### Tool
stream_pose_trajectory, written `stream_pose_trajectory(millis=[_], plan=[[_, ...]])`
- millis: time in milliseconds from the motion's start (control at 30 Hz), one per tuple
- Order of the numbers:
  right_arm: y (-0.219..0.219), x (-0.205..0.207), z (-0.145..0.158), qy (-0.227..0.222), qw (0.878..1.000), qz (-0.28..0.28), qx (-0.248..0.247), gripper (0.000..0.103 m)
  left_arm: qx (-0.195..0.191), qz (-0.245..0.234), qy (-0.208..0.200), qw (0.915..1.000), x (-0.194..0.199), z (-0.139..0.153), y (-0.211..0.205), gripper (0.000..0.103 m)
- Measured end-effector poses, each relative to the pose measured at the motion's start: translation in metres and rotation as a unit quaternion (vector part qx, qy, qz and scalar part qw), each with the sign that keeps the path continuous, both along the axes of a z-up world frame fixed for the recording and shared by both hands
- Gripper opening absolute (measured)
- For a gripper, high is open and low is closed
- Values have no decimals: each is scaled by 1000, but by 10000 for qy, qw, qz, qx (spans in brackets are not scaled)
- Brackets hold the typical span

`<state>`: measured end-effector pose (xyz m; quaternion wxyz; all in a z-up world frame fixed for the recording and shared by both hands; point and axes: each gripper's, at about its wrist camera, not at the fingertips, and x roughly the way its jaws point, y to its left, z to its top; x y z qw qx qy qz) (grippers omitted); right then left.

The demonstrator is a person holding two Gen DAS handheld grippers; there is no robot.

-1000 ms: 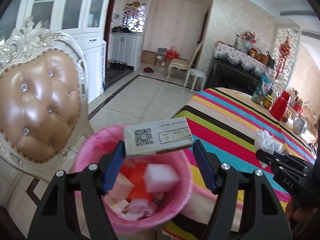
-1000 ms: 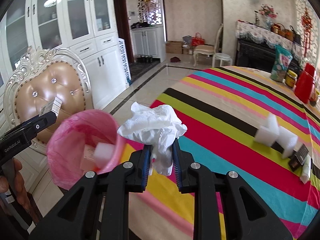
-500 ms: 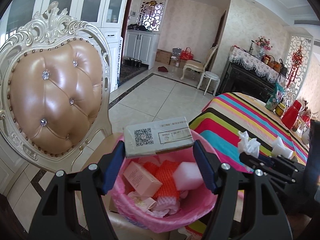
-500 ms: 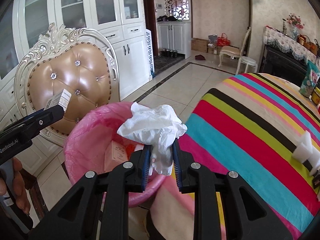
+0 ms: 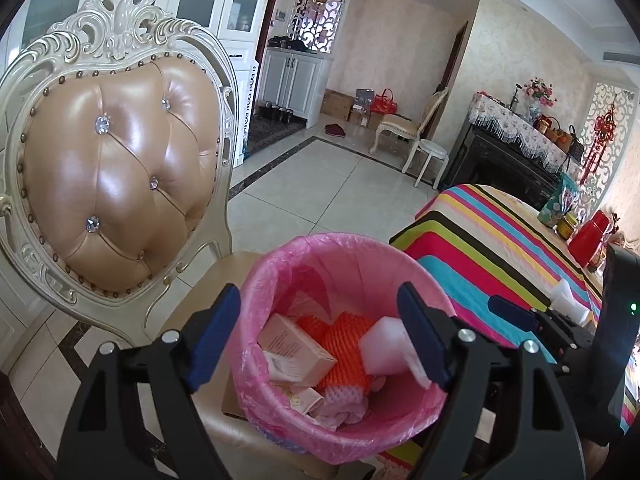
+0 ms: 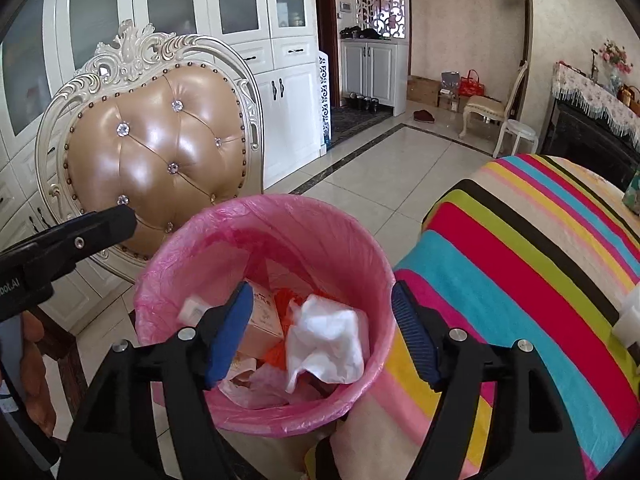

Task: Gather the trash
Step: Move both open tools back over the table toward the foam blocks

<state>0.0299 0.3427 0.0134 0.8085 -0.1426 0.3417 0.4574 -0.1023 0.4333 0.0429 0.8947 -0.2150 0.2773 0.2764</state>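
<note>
At the far left stood an ornate chair (image 5: 116,168) with a cream carved frame and a tan tufted leather back studded with crystal buttons, and white glass-fronted cabinets (image 6: 248,40) rose behind it. On the chair's seat, just right of the backrest, sat the trash bin (image 5: 280,276) lined with a pink plastic bag. The left gripper (image 5: 320,336) hung directly over the bin's mouth with its blue-padded jaws spread wide and nothing between them. Inside the bin lay a pale pink box (image 5: 294,346) toward the left, orange mesh netting (image 5: 344,344) in the middle, and a white foam block (image 5: 382,346) to the right, with more crumpled wrappers beneath them. In the right wrist view the right gripper (image 6: 322,336) was likewise poised above the bin, jaws parted and empty, and a crumpled white tissue (image 6: 326,338) rested on top of the trash just below the gap between the fingers, beside the pink box. The left tool's black body reached in from that view's left edge. To the right of the bin, touching or very nearly so, was the table draped in a striped cloth (image 6: 540,264) of red, teal, green, black, yellow and pink bands. Farther along the table in the left wrist view stood a red container (image 5: 588,238) and a jar, well apart from the bin, and white foam pieces (image 5: 566,300) lay near the right gripper's body.
</note>
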Motion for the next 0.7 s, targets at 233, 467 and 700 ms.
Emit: stream_pose_trajectory(millis=[233, 467, 700], plan=[[-47, 20, 6, -262, 9988, -420, 7, 74, 24, -108, -28, 9999, 12, 0, -10, 79], [-145, 60, 13, -459, 9902, -1315, -68, 77, 86, -706, -132, 9974, 60, 2, -56, 79], [-260, 97, 15, -539, 9702, -2358, -153, 79, 66, -1620, -247, 9865, 129, 6, -132, 79]])
